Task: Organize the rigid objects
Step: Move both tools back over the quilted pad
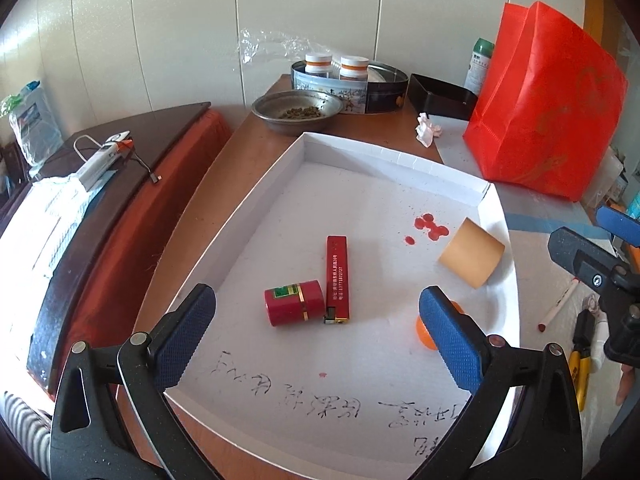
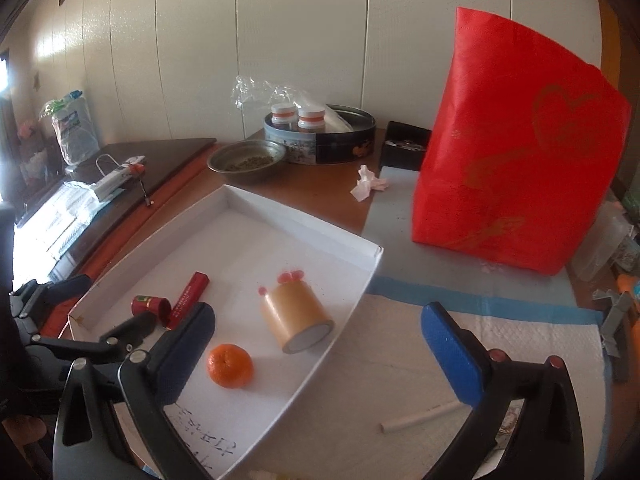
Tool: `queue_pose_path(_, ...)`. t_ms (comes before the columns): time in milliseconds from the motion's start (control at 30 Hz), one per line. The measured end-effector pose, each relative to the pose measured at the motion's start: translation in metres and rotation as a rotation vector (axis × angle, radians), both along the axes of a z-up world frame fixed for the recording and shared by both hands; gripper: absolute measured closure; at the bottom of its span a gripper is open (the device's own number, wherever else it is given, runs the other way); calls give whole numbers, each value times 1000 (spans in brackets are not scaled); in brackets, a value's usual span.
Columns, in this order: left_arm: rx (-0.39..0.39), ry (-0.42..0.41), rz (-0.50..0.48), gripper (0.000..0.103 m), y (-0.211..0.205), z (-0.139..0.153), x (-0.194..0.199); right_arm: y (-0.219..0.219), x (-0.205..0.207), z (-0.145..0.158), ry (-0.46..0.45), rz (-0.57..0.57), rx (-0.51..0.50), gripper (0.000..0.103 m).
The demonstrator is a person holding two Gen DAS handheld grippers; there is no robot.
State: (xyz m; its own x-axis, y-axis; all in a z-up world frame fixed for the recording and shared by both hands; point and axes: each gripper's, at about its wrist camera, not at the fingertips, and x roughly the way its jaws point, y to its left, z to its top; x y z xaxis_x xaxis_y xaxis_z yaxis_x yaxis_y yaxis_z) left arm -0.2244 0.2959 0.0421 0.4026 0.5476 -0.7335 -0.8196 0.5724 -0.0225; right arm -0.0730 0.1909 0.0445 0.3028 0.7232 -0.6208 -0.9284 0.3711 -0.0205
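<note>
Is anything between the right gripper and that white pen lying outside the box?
Nothing visible. The pen lies bare on the padded sheet, just outside the white box, with the open right gripper above it and empty.

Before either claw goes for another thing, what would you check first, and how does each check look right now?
1. Left claw empty and open: ok, nothing sits between its blue pads.
2. Right claw empty and open: ok, the pads stand wide apart.
3. Items settled inside the white tray: ok; the red lighter, red canister, tape roll and orange all lie on its floor.
4. Lighter and canister apart enough to pick singly: not ok, they lie touching.
5. Things left outside the tray: not ok; a white pen lies on the cloth beside it.
6. Tape roll steady: cannot tell; it lies on its side and might roll.
</note>
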Motion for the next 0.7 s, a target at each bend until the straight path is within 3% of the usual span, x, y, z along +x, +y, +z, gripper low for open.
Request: queue_pose_path(700, 62, -3, -59, 0, -60, 28, -4, -42, -5, 14, 9, 3, 60, 0)
